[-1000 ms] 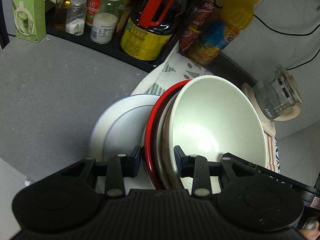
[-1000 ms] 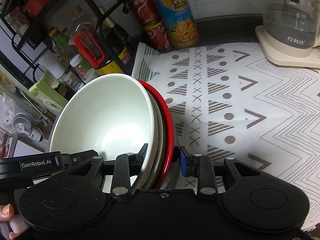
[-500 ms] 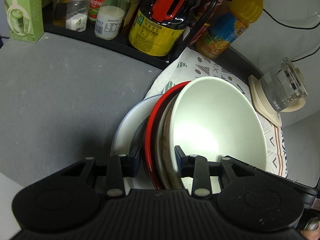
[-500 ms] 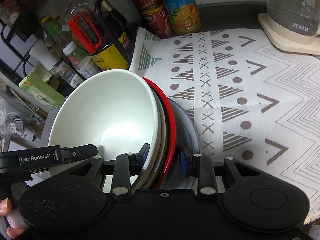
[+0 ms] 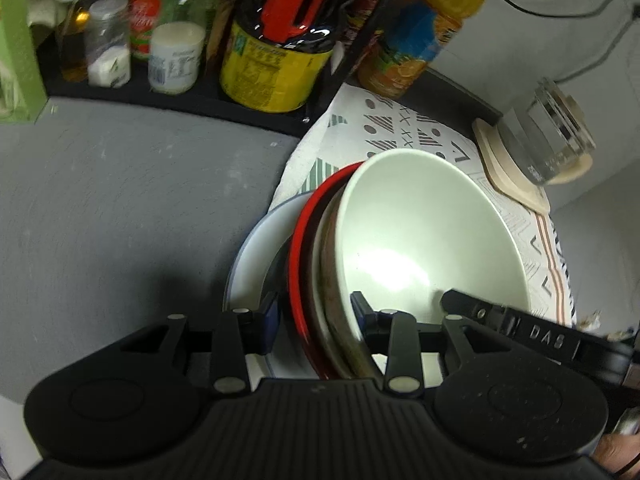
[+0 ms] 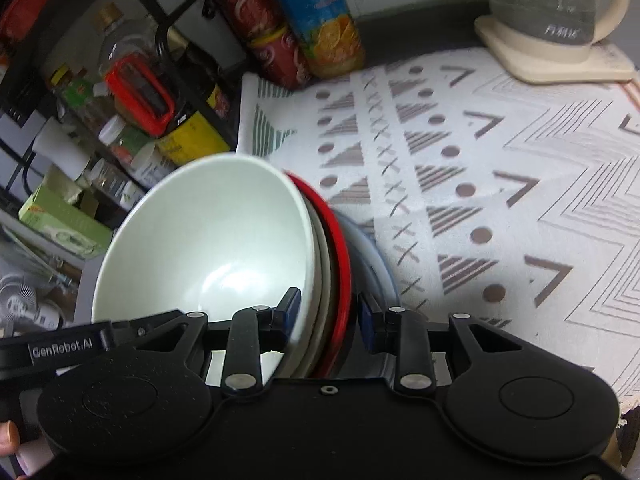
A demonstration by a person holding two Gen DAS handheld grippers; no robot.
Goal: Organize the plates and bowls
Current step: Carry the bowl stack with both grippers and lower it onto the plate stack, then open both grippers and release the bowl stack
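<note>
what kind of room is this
Most likely a home kitchen counter: a rack of condiment bottles, a glass kettle on its base, and stacked bowls held over a patterned mat.

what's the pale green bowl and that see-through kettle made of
Pale green round bowl: probably glazed ceramic or melamine, since its smooth glossy inside throws a bright glare patch; the look leaves it open. Clear kettle: looks like glass, transparent with printed marks, on a cream plastic-looking base.

- I'm seeing an orange juice bottle [image 6: 320, 20] standing just beside red cans [image 6: 268, 36].
- A glass kettle [image 6: 556, 4] is sitting on its cream base.
- A patterned cloth [image 6: 500, 184] is covering the counter.
- A green carton [image 5: 16, 52] is standing at the left.
</note>
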